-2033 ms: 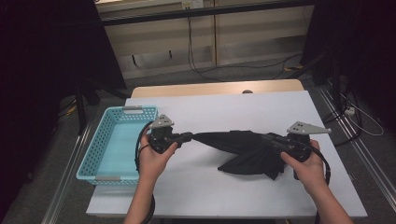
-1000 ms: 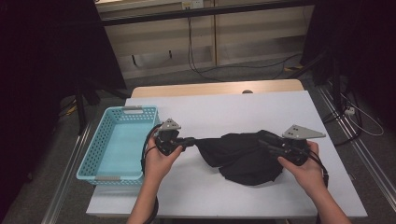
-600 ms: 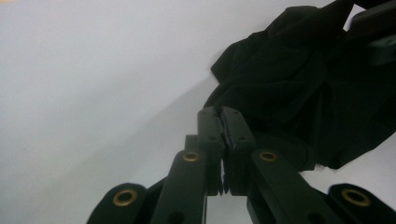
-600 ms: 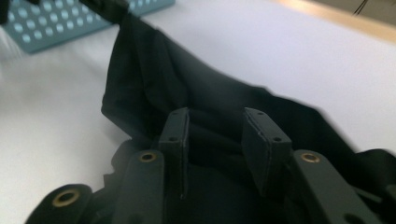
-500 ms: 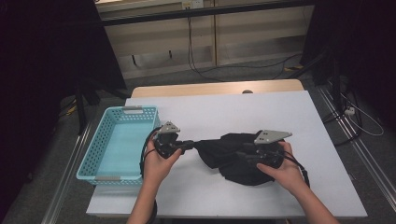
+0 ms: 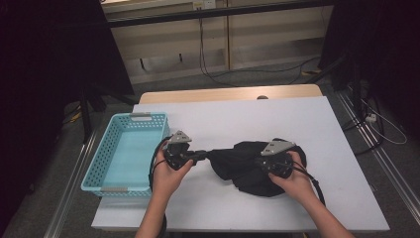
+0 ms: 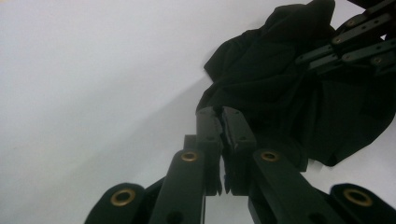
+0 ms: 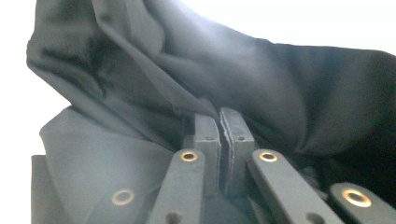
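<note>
Now both tools are clenched on the black cloth (image 6: pixel 247 166), bunched mid-desk (image 6: pixel 317 124) right of the blue basket (image 6: pixel 124 153). Left tool (image 6: pixel 205 155) pinches its left edge; right tool (image 6: pixel 257 166), whose jaws just closed, grips a fold atop the heap.

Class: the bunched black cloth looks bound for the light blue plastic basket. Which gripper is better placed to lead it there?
Probably the left gripper: it is shut on the bunched black cloth's near edge, beside the light blue plastic basket. The right gripper grips the far side.
</note>
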A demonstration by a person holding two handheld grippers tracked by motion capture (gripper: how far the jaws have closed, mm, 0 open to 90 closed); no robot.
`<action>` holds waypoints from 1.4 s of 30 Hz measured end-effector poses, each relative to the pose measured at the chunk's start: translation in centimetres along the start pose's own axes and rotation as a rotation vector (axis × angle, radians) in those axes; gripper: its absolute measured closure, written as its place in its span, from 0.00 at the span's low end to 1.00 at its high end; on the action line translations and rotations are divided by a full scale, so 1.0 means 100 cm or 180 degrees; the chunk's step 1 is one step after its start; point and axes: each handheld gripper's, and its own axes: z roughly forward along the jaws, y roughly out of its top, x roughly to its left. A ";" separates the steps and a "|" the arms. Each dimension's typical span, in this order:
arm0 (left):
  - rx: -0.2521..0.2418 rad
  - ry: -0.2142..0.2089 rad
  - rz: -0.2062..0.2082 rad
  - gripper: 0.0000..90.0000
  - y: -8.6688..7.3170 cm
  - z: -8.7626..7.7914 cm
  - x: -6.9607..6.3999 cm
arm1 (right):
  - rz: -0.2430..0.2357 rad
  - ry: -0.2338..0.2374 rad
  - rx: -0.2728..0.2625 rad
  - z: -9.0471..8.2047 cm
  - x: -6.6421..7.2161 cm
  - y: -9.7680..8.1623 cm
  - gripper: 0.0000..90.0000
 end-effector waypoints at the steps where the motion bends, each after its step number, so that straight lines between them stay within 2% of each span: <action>1: -0.0006 -0.0003 0.0001 0.96 0.000 0.000 0.000 | 0.0031 0.0001 -0.0041 -0.002 -0.001 0.000 0.97; 8: 0.0033 -0.0004 -0.0012 0.96 0.000 0.004 0.002 | 0.0220 0.0022 -0.0294 -0.023 -0.011 0.002 0.98; 13: -0.0017 -0.0022 -0.0017 0.97 0.002 0.002 0.002 | 0.0347 0.0049 -0.0503 -0.041 -0.016 0.005 0.98; 21: -0.0069 -0.0082 -0.0023 0.99 0.005 -0.005 0.001 | 0.0477 0.0015 -0.0658 -0.061 -0.025 0.001 0.97; 24: -0.0134 -0.0075 -0.0013 0.99 0.007 -0.009 0.001 | 0.0482 -0.0008 -0.0690 -0.064 -0.027 0.000 0.97; 27: -0.0179 -0.0021 -0.0020 0.99 0.009 -0.015 0.004 | 0.0550 -0.0023 -0.0729 -0.062 -0.027 0.000 0.95; 30: -0.0224 0.0024 -0.0098 0.99 0.007 -0.023 0.011 | 0.0492 -0.0095 -0.0631 -0.056 -0.023 -0.002 0.90; 33: -0.0215 0.0076 -0.0165 0.99 0.003 -0.028 0.018 | 0.0479 -0.0101 -0.0580 -0.053 -0.023 -0.005 0.84; 37: -0.0209 0.0110 -0.0228 1.00 -0.002 -0.029 0.025 | 0.0511 -0.0116 -0.0448 -0.046 -0.024 -0.011 0.67; 42: -0.0177 0.0119 -0.0273 0.99 -0.006 -0.029 0.029 | 0.0546 -0.0014 -0.0204 -0.031 -0.020 -0.017 0.48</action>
